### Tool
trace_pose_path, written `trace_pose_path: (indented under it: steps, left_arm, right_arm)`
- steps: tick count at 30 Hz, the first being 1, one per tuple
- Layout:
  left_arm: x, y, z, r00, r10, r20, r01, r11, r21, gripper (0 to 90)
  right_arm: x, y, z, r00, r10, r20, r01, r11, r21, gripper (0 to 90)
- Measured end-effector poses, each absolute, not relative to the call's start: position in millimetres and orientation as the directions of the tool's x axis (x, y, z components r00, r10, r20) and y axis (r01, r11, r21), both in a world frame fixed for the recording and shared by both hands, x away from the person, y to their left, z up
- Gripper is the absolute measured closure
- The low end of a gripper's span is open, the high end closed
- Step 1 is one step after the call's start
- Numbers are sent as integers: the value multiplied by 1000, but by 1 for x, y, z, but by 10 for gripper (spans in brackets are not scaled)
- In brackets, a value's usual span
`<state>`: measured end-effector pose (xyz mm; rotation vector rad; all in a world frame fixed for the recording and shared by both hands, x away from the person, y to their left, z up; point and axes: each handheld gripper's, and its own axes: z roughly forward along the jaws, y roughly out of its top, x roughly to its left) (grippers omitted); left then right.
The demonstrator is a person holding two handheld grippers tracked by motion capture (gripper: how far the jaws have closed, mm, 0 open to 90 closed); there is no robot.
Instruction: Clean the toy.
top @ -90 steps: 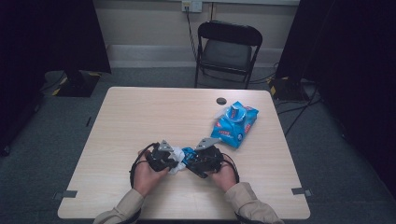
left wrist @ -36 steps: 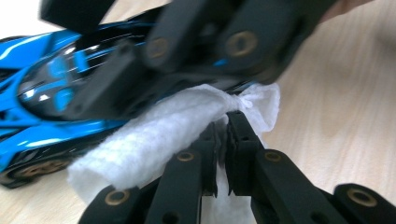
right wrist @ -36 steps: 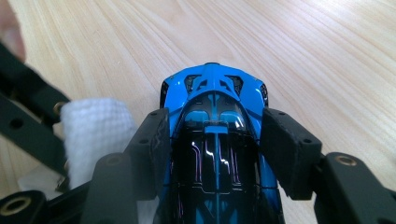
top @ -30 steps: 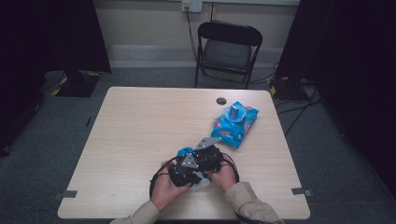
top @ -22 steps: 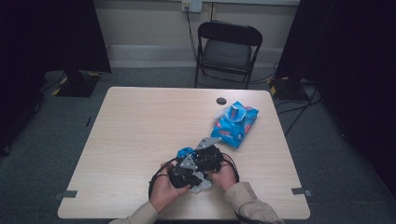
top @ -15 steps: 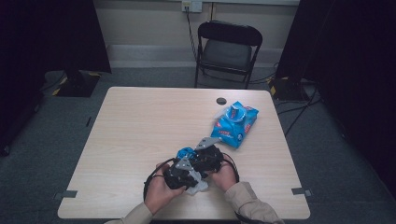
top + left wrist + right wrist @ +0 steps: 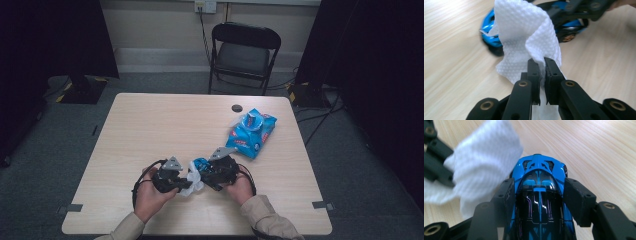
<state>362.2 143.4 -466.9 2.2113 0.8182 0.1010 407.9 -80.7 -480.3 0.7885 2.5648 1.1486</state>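
A blue and black toy car [image 7: 539, 185] lies lengthwise between the jaws of my right gripper [image 7: 540, 183], which is shut on its sides just above the table. My left gripper [image 7: 542, 67] is shut on a white textured wipe [image 7: 529, 32] that drapes against the car's [image 7: 489, 35] front end. In the high view the left gripper [image 7: 172, 177] and right gripper [image 7: 217, 170] face each other near the table's front edge. The wipe [image 7: 192, 182] bunches between them, and the car's nose [image 7: 201, 164] shows blue beside it.
A blue pack of wipes [image 7: 250, 132] lies on the wooden table [image 7: 150, 130] to the right of centre, with a small black round disc [image 7: 236, 107] behind it. A black folding chair [image 7: 245, 50] stands beyond the far edge.
My left hand has drawn to the left with the wipe, a little away from the right gripper. The right hand and the car have stayed where they were.
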Motion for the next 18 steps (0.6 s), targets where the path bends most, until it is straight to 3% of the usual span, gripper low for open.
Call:
trace_pose_path:
  steps: [11, 18]
  left_arm:
    - [385, 178, -470, 712, 680, -173, 586, -441, 680, 844]
    - [398, 178, -476, 672, 718, -181, 615, -405, 677, 843]
  right_arm:
    - [408, -81, -481, -831, 556, 18, 383, 547, 744, 438]
    - [408, -81, -481, -830, 557, 17, 382, 546, 746, 437]
